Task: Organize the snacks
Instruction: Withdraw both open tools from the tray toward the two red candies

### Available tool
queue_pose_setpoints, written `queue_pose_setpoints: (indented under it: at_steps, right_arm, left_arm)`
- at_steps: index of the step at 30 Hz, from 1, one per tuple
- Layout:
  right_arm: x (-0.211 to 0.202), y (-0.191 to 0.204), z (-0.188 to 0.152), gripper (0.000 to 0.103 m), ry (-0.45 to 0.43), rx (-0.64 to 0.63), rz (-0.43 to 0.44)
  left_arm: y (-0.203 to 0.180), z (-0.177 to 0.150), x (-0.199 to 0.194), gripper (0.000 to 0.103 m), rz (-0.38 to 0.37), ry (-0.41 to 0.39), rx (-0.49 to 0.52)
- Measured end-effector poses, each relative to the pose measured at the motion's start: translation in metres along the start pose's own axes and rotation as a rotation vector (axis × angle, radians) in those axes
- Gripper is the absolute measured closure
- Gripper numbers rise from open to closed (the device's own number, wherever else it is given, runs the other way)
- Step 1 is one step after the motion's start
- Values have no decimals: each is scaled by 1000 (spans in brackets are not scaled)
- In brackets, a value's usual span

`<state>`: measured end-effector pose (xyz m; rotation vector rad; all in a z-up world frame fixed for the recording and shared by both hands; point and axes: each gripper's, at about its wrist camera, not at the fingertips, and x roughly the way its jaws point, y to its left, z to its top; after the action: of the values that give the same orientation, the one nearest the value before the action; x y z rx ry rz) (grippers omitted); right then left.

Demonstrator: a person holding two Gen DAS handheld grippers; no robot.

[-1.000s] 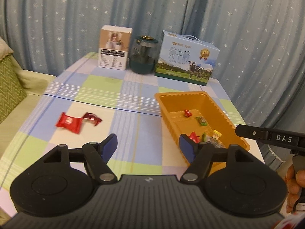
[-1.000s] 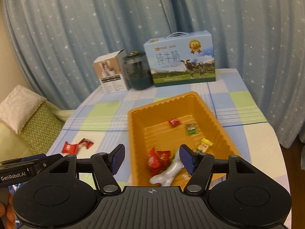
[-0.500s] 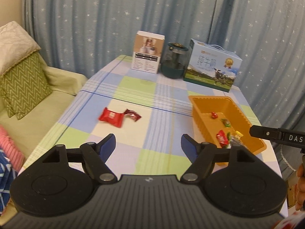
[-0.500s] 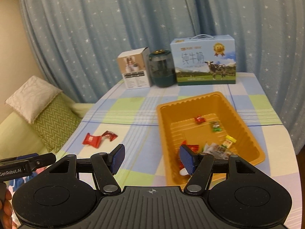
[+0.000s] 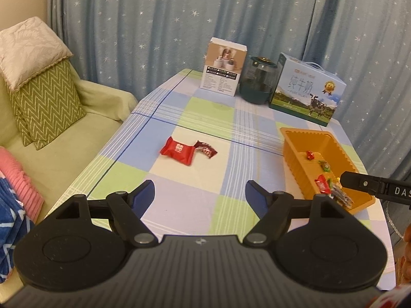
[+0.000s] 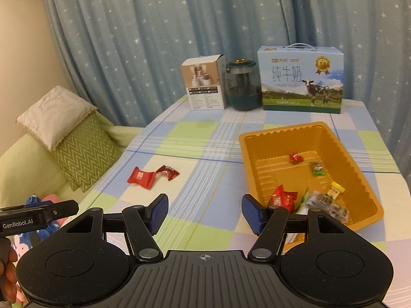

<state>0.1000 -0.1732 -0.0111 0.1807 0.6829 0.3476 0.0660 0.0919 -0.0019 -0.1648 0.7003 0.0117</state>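
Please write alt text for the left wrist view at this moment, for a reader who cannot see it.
The open, empty left claw points over a checked tablecloth toward two red wrapped snacks lying loose. To the right, an orange plastic tray holds several snacks. A white box, dark jar and blue milk carton stand before a starry curtain.

Both mounted behind own fingers, tilted down from near edge of checked table (image 5: 205,200); shared: orange tray (image 6: 359,154), milk carton (image 5: 305,95) far.
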Motion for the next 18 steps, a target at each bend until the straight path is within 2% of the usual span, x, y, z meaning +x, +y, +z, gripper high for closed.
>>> queue_pose_setpoints:
  at_steps: [11, 18]
  right_arm:
    - [50, 17, 1, 40, 3, -47, 10]
    - [99, 23, 0, 40, 13, -84, 30]
  left_arm:
    - [21, -1, 38, 27, 59, 20, -20]
    - [34, 5, 74, 27, 103, 11, -48]
